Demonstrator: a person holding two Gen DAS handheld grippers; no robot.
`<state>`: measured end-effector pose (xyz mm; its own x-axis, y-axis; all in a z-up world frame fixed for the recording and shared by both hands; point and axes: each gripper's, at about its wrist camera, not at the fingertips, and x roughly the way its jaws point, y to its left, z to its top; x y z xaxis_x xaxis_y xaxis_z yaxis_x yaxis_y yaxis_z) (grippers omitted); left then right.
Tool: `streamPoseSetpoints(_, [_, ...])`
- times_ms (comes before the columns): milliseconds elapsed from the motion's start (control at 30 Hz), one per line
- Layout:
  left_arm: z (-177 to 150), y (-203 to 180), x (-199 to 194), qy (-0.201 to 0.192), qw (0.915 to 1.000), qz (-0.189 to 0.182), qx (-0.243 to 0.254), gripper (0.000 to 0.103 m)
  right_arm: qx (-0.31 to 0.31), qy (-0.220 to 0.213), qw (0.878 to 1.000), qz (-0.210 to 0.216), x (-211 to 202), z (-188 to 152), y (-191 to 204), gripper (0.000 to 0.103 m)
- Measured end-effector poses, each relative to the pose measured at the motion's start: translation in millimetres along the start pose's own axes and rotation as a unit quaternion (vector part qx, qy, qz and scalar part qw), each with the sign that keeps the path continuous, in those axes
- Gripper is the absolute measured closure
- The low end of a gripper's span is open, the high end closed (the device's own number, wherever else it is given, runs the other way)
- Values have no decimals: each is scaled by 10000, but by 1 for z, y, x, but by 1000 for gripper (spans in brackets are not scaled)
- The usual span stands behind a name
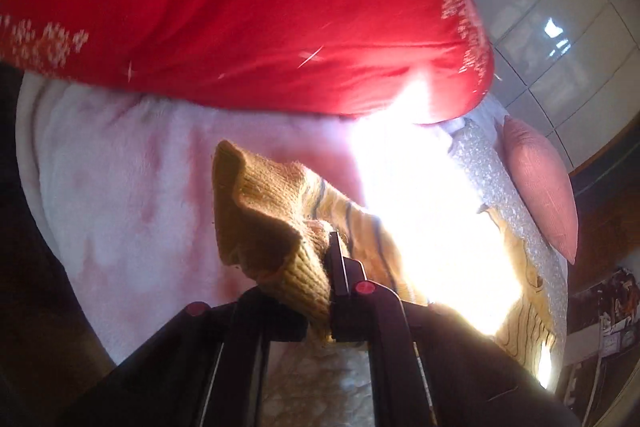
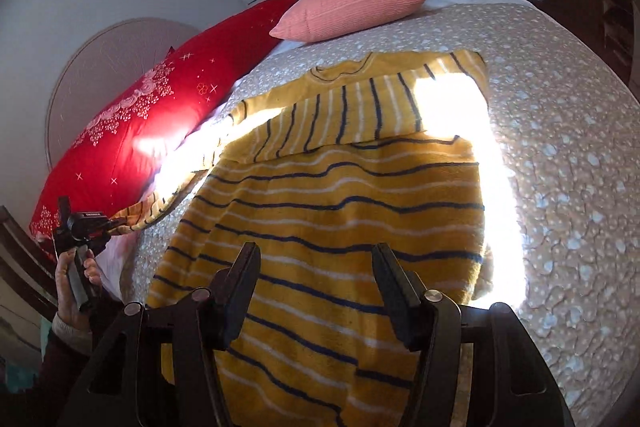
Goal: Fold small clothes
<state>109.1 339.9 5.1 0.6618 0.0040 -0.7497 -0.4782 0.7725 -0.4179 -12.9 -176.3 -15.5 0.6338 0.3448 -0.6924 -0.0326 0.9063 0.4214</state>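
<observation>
A small yellow sweater (image 2: 332,219) with navy and white stripes lies spread on the bed; one sleeve is folded across its upper part. My left gripper (image 1: 334,259) is shut on the ribbed cuff (image 1: 264,223) of the other sleeve, pulled out to the sweater's left. It also shows in the right wrist view (image 2: 114,223), held by a hand at the bed's left edge. My right gripper (image 2: 316,267) is open and empty, hovering over the sweater's lower body. Bright sunlight washes out part of the sweater in both views.
A beige bedspread (image 2: 560,155) with white spots covers the bed. A red patterned pillow (image 2: 160,115) lies along the left side, and a pink cushion (image 2: 352,7) at the far end. A white fleece blanket (image 1: 132,179) lies under the red pillow (image 1: 240,7).
</observation>
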Motion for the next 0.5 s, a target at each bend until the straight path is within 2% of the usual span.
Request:
streamPoseSetpoints(133, [11,-77,-24,-218,9976,-276,604,97,246,-64,9996,82,-6,-10,-23,40])
streamPoseSetpoints(233, [1,-153,-35,-266,9904,-657,1183,97,450,-112,9988,165,-12,-19,-42,40])
streamPoseSetpoints(333, [-26,-233,-33,-177,9781,-1014,1808,97,660,-155,9975,210,-20,-27,-61,40])
streamPoseSetpoints(500, [-98,-343,-2,338,9550,-1523,2524,97,978,-326,9945,182,-41,-41,-93,40])
